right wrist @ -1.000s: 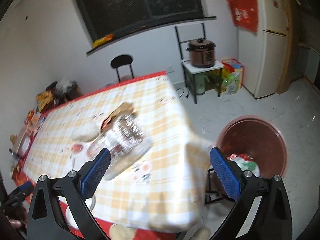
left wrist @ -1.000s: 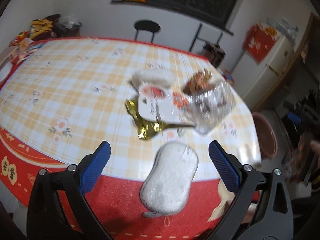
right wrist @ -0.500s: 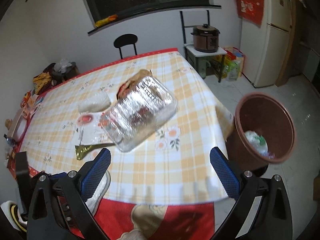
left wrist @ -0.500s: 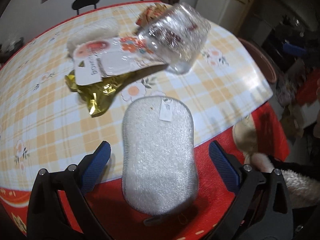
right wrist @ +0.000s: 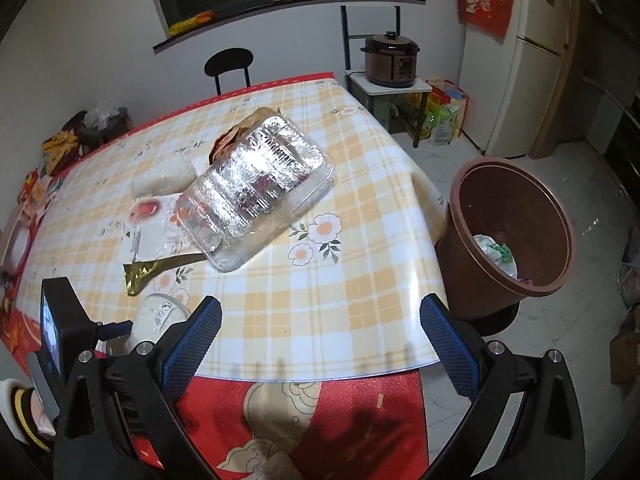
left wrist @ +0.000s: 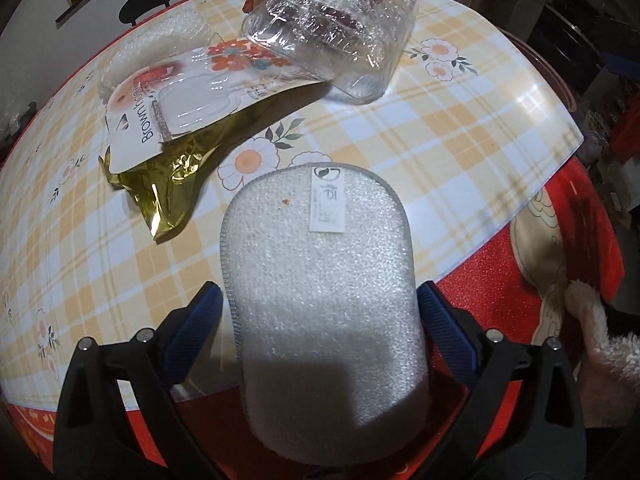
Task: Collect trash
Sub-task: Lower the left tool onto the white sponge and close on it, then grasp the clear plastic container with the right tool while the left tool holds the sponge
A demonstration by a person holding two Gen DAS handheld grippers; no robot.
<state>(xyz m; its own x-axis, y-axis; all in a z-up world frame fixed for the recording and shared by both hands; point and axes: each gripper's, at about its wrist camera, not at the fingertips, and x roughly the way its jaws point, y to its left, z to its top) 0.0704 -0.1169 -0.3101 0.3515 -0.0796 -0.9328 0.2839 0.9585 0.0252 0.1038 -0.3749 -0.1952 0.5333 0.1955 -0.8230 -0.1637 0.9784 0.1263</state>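
at the near edge of the worktop (left wrist: 460, 128), between the fingers (left wrist: 192, 330) of the left gripper (left wrist: 318, 334), lies a white foam pad (left wrist: 324, 280), long and rounded, with a small paper label near its far end. the blue pads stand spread on either side of it, just beside its flanks; whether they already touch is hard to tell, and they do not look pressed in. the near end of the pad overhangs the worktop edge above the red cloth. it looks light, soft and springy, so it should squash under a squeeze rather than slip; a hold across its narrow width, about where the fingers stand, seems soundest.

the right gripper (right wrist: 320, 338) hangs over the same edge further along, its fingers wide apart and holding nothing.

a little beyond the pad lies a crumpled gold foil wrapper (left wrist: 168, 184), thin and crinkly, partly under a blister card (left wrist: 176, 100) of stiff card and clear plastic. resting on the card's far end is a clear plastic clamshell box (right wrist: 256, 196), tilted, light, glossy and likely slippery; it would buckle if pinched hard, so its rim is the better place. behind it sit another white foam piece (right wrist: 164, 176) and a brown wrapper (right wrist: 244, 128).

on the floor past the worktop's right corner stands the brown bin (right wrist: 516, 280), some rubbish already inside.
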